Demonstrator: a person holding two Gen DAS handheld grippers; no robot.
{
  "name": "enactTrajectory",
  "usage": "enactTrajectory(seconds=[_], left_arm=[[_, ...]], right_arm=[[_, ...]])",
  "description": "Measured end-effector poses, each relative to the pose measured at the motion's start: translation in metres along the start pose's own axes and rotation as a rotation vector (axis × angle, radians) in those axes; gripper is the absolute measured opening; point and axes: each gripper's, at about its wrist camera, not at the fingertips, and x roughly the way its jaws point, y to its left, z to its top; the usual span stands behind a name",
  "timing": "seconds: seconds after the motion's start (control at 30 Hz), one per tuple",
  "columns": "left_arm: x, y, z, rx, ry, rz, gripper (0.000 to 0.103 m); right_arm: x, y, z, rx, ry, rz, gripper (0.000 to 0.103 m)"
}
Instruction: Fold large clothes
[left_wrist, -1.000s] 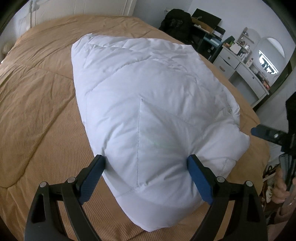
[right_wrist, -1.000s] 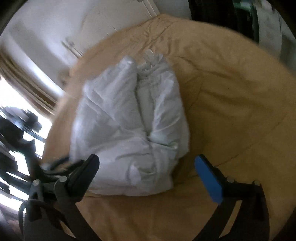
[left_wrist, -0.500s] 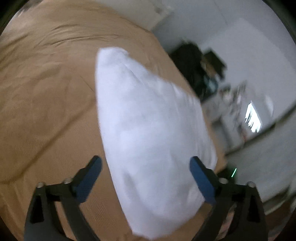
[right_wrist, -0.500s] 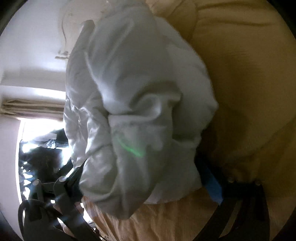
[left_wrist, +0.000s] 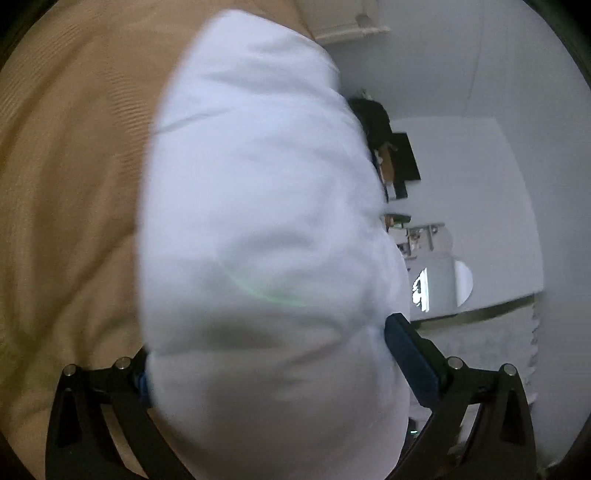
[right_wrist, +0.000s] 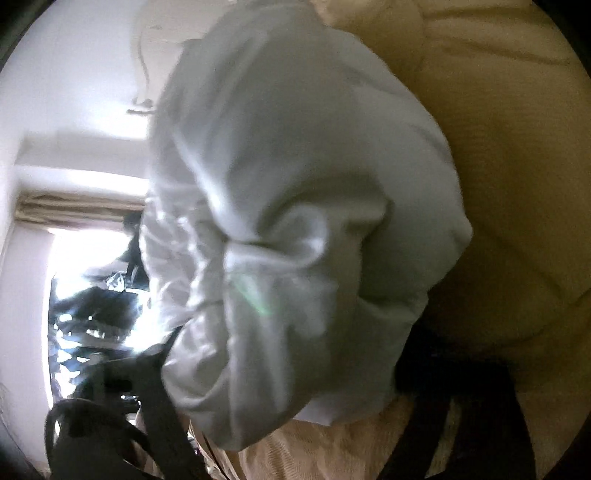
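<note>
A puffy white quilted garment (left_wrist: 258, 221) lies bundled on the tan bed cover (left_wrist: 66, 184). My left gripper (left_wrist: 269, 339) stands wide around its near end. The cloth bulges between the jaws, hides the left finger and lies against the blue right pad (left_wrist: 410, 354). In the right wrist view the same garment (right_wrist: 295, 184) shows its crumpled, folded end. My right gripper (right_wrist: 284, 350) has that end between its jaws, which are closing. The fabric fills the gap and covers both pads. Both views are blurred.
The tan bed cover (right_wrist: 517, 184) spreads around the bundle. A dark bag (left_wrist: 373, 114), shelves and a dresser mirror (left_wrist: 421, 291) stand against the white wall past the bed. A bright window (right_wrist: 74, 258) with a curtain lies on the other side.
Both grippers dropped in close and rolled. The garment went from lying ahead of them to filling each view, with cloth between the jaws of both. The right jaws have narrowed on it.
</note>
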Motion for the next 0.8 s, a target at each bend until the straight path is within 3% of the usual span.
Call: enactTrajectory(seconds=[0.03,0.13,0.17,0.3,0.37,0.47,0.57,0.63,0.7,0.77,0.8], left_arm=[[-0.003,-0.007,0.001,0.006,-0.008,-0.027,0.101],[-0.027,-0.019,0.009,-0.028,-0.04,-0.141,0.1],[-0.037,-0.023,0.011,-0.027,-0.052,-0.146,0.1],[-0.108,-0.048,0.026,0.063,-0.113,-0.058,0.1],[-0.134,-0.045,0.031,0.062,-0.135,-0.034,0.101],[-0.166,-0.009,0.044,0.007,-0.156,0.033,0.101],[-0.166,0.063,0.053,-0.17,-0.156,0.143,0.101],[-0.166,0.096,0.046,-0.278,-0.186,0.047,0.1],[-0.179,0.085,0.041,-0.267,-0.227,-0.01,0.1],[-0.193,0.069,0.039,-0.249,-0.221,-0.012,0.101],[-0.207,0.053,0.033,-0.219,-0.229,0.036,0.101]], right_arm=[[-0.004,0.006,-0.001,-0.015,-0.004,0.011,0.068],[-0.015,0.028,-0.004,-0.063,-0.01,0.035,0.061],[-0.008,0.032,-0.002,-0.066,-0.014,0.049,0.061],[0.013,0.071,-0.005,-0.139,0.014,0.119,0.061],[0.032,0.091,-0.009,-0.18,0.038,0.142,0.061],[0.084,0.107,-0.015,-0.2,0.09,0.165,0.061],[0.134,0.093,-0.018,-0.164,0.162,0.149,0.062],[0.159,0.076,-0.019,-0.113,0.191,0.162,0.076],[0.158,0.065,-0.017,-0.084,0.188,0.187,0.076],[0.152,0.065,-0.014,-0.08,0.188,0.189,0.076],[0.15,0.064,-0.012,-0.069,0.194,0.19,0.077]])
